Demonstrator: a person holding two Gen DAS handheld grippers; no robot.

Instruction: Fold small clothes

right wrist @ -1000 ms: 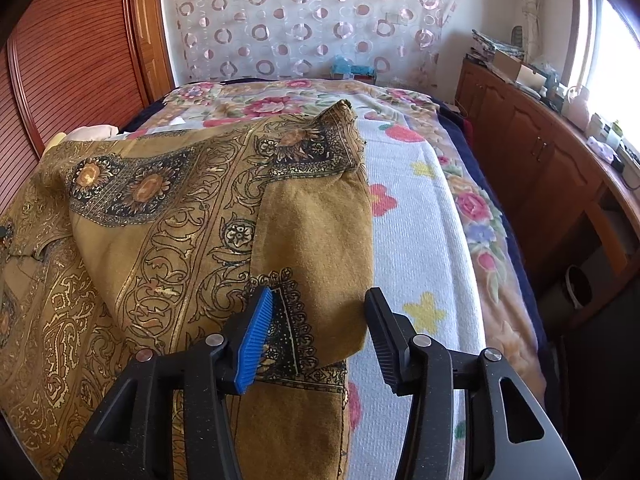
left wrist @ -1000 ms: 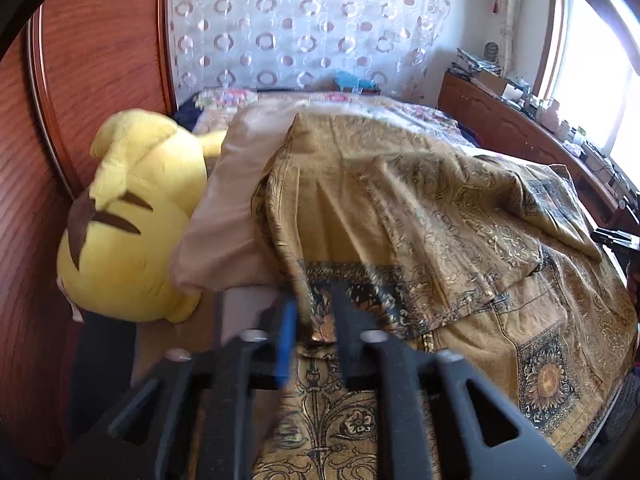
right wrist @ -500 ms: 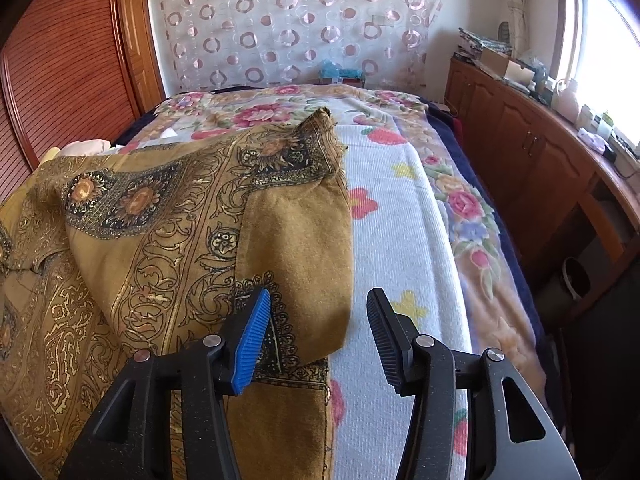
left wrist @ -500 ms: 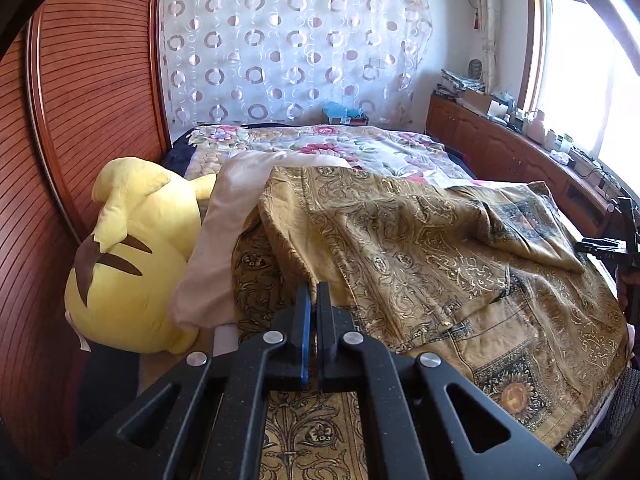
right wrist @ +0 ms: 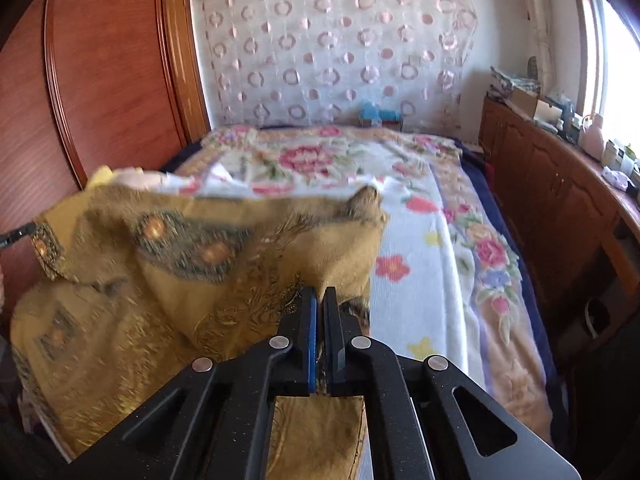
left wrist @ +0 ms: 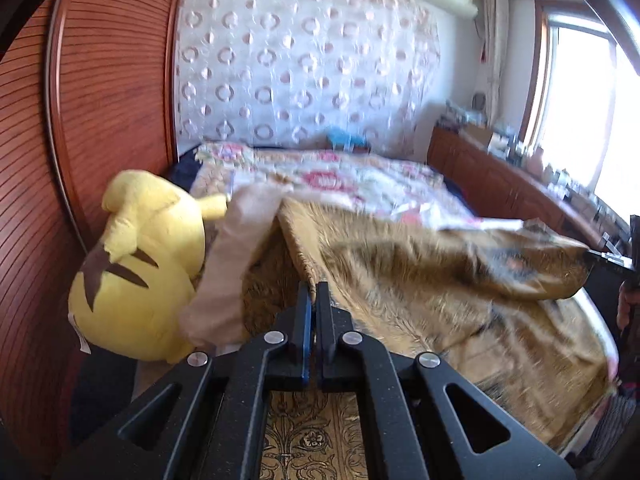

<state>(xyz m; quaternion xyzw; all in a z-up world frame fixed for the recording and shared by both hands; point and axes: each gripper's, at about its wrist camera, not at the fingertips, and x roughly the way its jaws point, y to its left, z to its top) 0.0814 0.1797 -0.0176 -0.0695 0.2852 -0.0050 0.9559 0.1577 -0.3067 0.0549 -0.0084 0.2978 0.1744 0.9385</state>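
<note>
On the bed (right wrist: 432, 280), both grippers (left wrist: 314, 292) (right wrist: 320, 296) pinch the garment (right wrist: 224, 280); only the left view shows the plush (left wrist: 140, 264).

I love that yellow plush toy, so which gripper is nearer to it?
Left. The left gripper pinches the gold patterned garment beside the yellow plush toy; the right gripper grips its far side.

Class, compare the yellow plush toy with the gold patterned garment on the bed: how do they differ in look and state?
The yellow plush toy is plain bright yellow with brown stripes; the gold patterned garment carries ornate dark motifs. The toy is stuffed and rounded; the garment is thin, draping cloth. The toy lies ungripped by the headboard; the garment is pinched by both hand-held grippers, left and right. Both are soft.
</note>
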